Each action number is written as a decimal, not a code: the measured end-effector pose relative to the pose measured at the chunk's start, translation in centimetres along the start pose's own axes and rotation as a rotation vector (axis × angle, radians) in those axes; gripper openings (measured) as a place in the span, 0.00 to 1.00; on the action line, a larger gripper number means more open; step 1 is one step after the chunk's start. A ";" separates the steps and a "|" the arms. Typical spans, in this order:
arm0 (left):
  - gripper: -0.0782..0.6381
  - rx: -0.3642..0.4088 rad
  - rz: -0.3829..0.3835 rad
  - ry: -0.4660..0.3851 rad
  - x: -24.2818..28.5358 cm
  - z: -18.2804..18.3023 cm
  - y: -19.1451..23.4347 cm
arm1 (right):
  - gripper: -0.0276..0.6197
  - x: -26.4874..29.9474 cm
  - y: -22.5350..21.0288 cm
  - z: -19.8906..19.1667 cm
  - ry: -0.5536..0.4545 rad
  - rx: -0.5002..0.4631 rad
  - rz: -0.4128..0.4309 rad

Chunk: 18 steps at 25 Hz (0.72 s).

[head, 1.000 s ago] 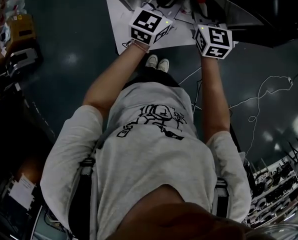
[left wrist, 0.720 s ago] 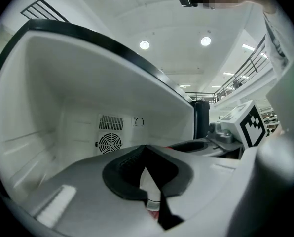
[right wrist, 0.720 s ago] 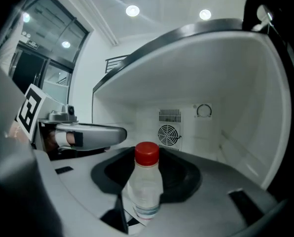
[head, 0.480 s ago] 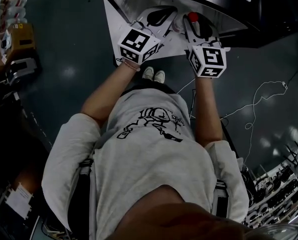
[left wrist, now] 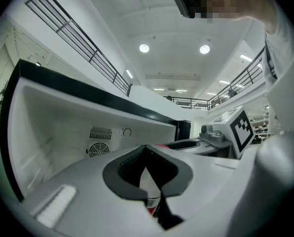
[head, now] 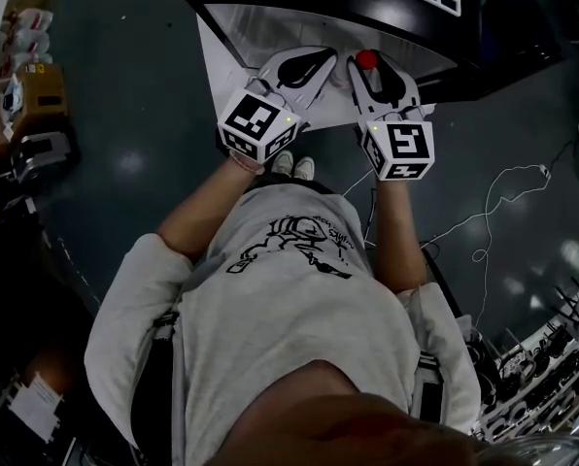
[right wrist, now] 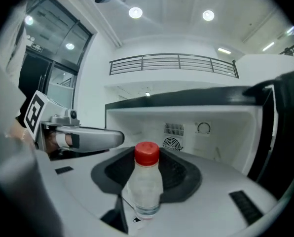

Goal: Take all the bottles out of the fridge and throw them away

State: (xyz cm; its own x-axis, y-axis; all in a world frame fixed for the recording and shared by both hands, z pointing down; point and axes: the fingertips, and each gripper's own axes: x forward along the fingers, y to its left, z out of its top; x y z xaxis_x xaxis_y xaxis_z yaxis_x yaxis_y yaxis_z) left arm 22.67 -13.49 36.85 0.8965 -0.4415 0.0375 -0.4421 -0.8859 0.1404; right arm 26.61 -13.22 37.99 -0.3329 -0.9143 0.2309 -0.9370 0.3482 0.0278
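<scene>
Before one fridge [head: 270, 29], left gripper [head: 314, 66], right gripper [head: 372, 68], one bottle [right wrist: 147, 181] each.

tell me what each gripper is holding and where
Right gripper clamps the red-capped clear bottle around its body. Left gripper: a pale thing sits between its jaws; whether gripped cannot be told.

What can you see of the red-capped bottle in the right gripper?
The bottle is small and looks like clear plastic, with a red screw cap and a rounded shoulder. Whether it holds any liquid cannot be told. It stands upright between the dark pads of the right gripper, which press on its sides, with the cap above them. Its base is hidden by the gripper's body. The open white fridge is behind it. In the head view only the cap shows.
</scene>
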 end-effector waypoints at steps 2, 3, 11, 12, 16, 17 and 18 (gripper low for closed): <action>0.12 0.015 -0.002 -0.002 -0.3 0.5 -0.3 | 0.28 -0.5 0.2 0.5 -0.005 0.000 0.003; 0.12 0.020 -0.003 -0.004 -0.5 0.7 -0.5 | 0.28 -0.8 0.2 0.7 -0.007 -0.001 0.005; 0.12 0.031 -0.020 -0.014 -1.2 2.5 -2.1 | 0.28 -3.2 0.9 2.3 -0.020 -0.009 0.016; 0.12 0.030 -0.021 -0.016 -1.3 2.7 -2.3 | 0.28 -3.4 1.0 2.5 -0.020 -0.011 0.017; 0.12 0.038 -0.023 -0.026 -1.5 4.0 -3.1 | 0.28 -4.4 1.2 3.5 -0.034 -0.014 0.021; 0.12 0.039 -0.025 -0.030 -1.6 4.3 -3.3 | 0.28 -4.6 1.3 3.8 -0.038 -0.013 0.023; 0.12 0.041 -0.025 -0.033 -1.7 4.5 -3.4 | 0.28 -4.8 1.4 4.1 -0.041 -0.014 0.026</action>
State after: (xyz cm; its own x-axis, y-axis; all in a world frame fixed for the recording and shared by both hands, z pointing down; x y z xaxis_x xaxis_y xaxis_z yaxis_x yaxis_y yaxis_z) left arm 22.54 -10.34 31.86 0.9062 -0.4229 0.0018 -0.4210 -0.9015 0.1004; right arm 26.51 -9.17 32.97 -0.3611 -0.9126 0.1919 -0.9266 0.3743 0.0362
